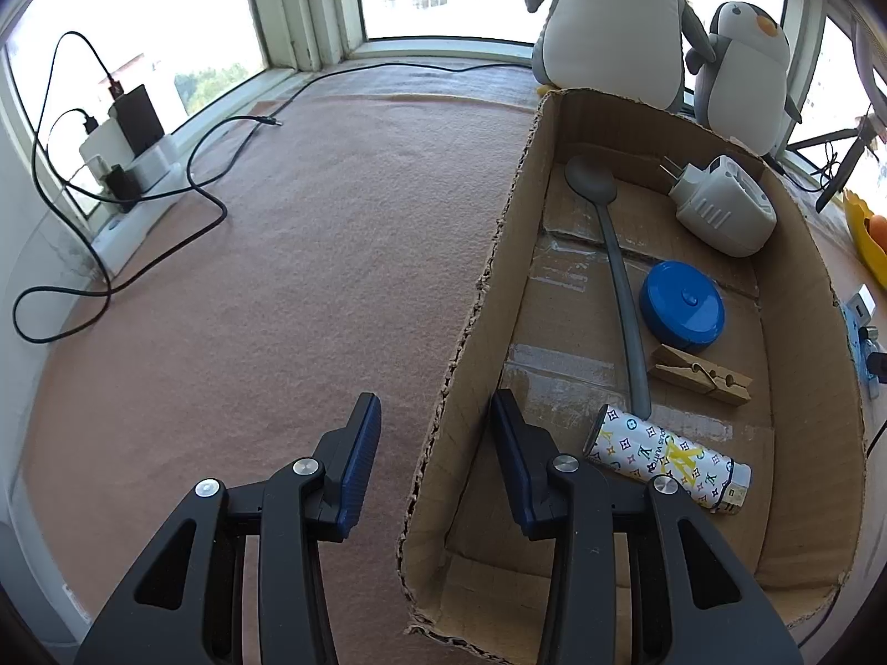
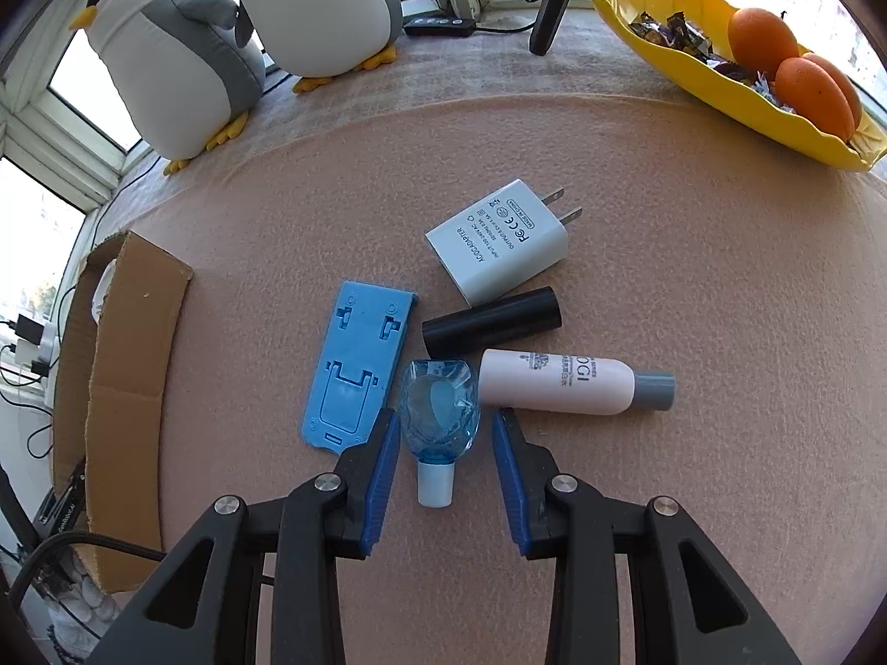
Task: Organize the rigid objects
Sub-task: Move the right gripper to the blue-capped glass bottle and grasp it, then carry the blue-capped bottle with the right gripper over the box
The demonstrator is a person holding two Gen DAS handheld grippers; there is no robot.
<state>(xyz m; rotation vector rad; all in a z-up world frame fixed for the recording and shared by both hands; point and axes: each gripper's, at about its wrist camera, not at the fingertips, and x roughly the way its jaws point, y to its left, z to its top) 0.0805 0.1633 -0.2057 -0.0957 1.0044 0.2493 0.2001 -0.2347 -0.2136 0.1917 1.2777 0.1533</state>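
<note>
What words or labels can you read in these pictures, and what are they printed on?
"AC/DC ADAPTER", "MADE IN CHINA", "FC": white charger.
"OGI", start cut off; smaller print blurred: pink bottle.
Letter monogram pattern, wording unreadable: lighter.
Nothing readable elsewhere.

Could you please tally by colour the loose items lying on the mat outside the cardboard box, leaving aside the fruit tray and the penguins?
Blue: 2, phone stand and small clear bottle
White: 1, AC adapter
Black: 1, tube
Pink: 1, grey-capped bottle
Total: 5
</note>
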